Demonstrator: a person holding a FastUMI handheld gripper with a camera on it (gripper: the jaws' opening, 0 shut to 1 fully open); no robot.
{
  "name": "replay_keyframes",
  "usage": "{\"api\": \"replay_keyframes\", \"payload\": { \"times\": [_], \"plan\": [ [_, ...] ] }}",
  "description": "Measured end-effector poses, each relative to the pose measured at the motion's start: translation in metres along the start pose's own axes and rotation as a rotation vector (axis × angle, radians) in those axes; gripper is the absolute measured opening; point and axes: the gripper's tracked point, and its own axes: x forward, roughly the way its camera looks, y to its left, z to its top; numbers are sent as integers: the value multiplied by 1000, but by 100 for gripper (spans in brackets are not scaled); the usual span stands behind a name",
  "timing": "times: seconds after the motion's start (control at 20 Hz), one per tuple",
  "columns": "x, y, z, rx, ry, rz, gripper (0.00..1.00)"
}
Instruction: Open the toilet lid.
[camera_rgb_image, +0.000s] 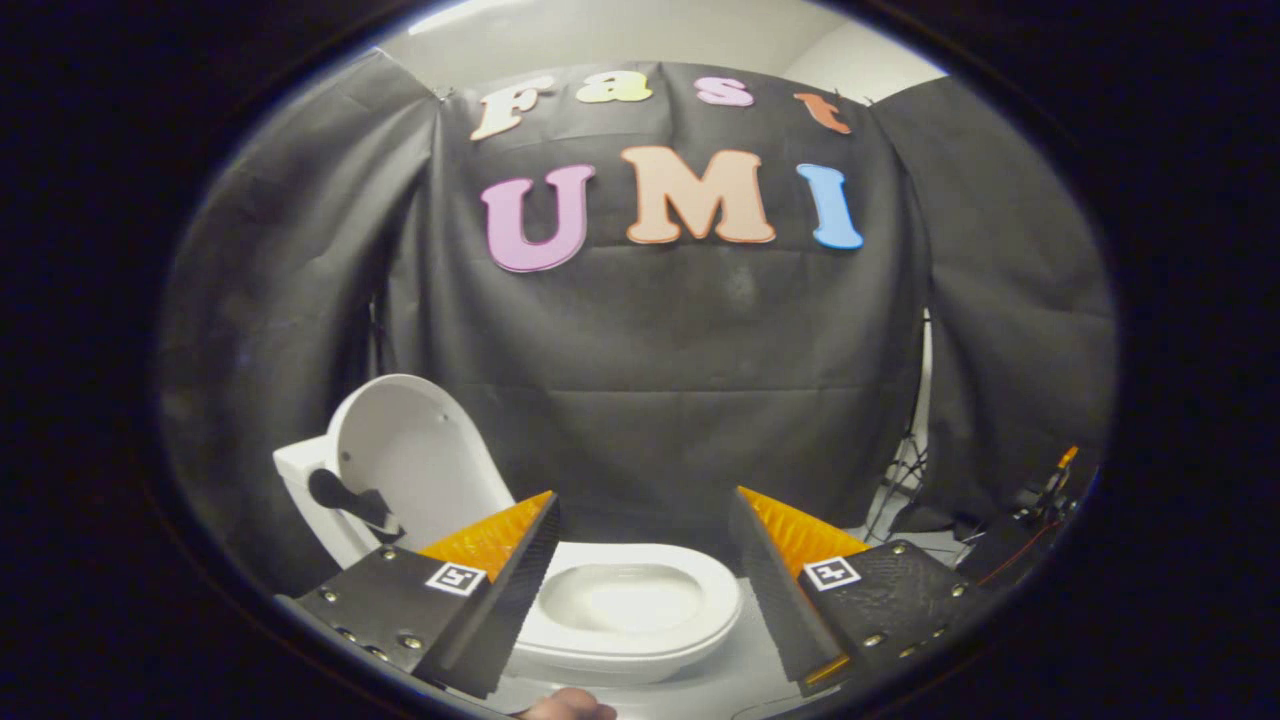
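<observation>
Two jaws of the gripper (645, 520) stand wide apart with nothing between them, because the white plastic oval toilet lid (415, 455) stands upright against the white tank (300, 470), leaving the white bowl (625, 605) just ahead exposed, so the job looks done.

Hidden and cut-off parts

The left finger (500, 560) of the tool (645, 530) covers the near left rim of the toilet (640, 610); the raised lid (410, 450) hides most of the tank (300, 470); a hand (568, 706) is cut off below.
</observation>
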Motion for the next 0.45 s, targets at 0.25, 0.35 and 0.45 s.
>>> {"api": "replay_keyframes", "payload": {
  "times": [0.25,0.35,0.45],
  "plan": [
    [-2,-32,-10,-51,4,-43,100],
    [-4,-28,-6,-39,-9,-12,100],
    [-6,-32,-4,-40,-17,-13,100]
  ]
}}
